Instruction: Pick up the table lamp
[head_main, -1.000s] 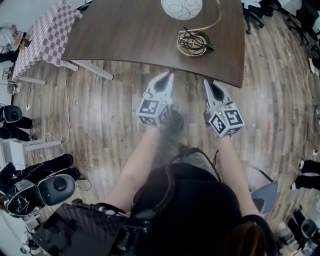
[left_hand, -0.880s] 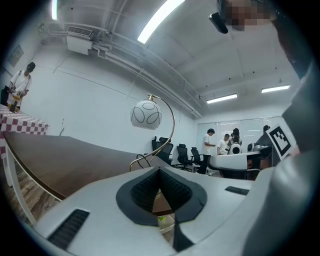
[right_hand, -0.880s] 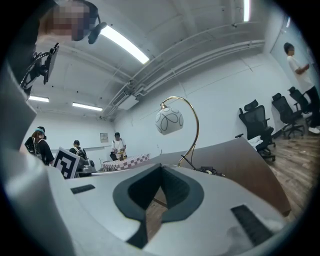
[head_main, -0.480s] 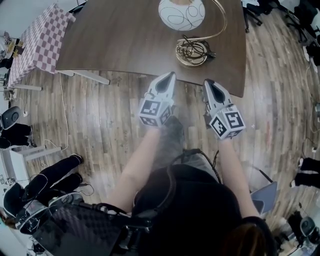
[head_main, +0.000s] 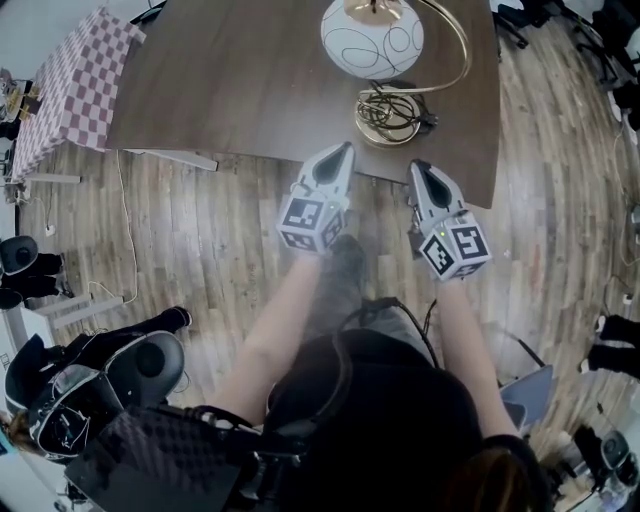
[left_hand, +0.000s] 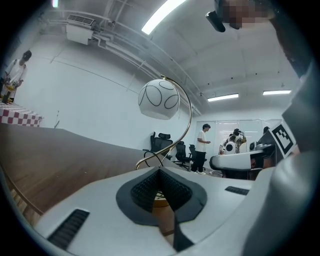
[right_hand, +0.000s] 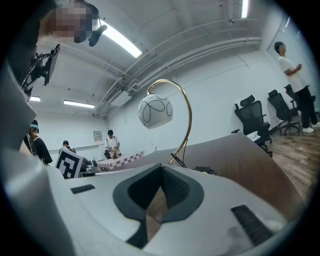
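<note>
From the head view, a table lamp (head_main: 372, 38) with a white globe shade drawn over with black loops, a curved gold stem and a round gold base stands upright on the dark brown wooden tabletop (head_main: 230, 80). A black cord is bunched on its base. The left tool (head_main: 342, 152) and the right tool (head_main: 419, 167) are held side by side with their tips showing over the tabletop's near edge. The lamp's base lies just beyond them, roughly between the two tips and touching neither. Under the person's arms is a wooden plank floor (head_main: 200, 240), and a chequered cloth (head_main: 70, 80) covers another table off to the left.

In the left gripper view, the left tool (left_hand: 160, 171) has its jaws brought together at the tips, with nothing gripped. The table lamp (left_hand: 158, 99) rises ahead and slightly above, its stem arching to the right of the globe, and the tabletop (left_hand: 50, 155) stretches off to the left.

In the right gripper view, the right tool (right_hand: 161, 170) is likewise closed and empty. The table lamp (right_hand: 155, 111) stands ahead, clear of the jaws, on the tabletop (right_hand: 240, 155), which runs to the right.
</note>
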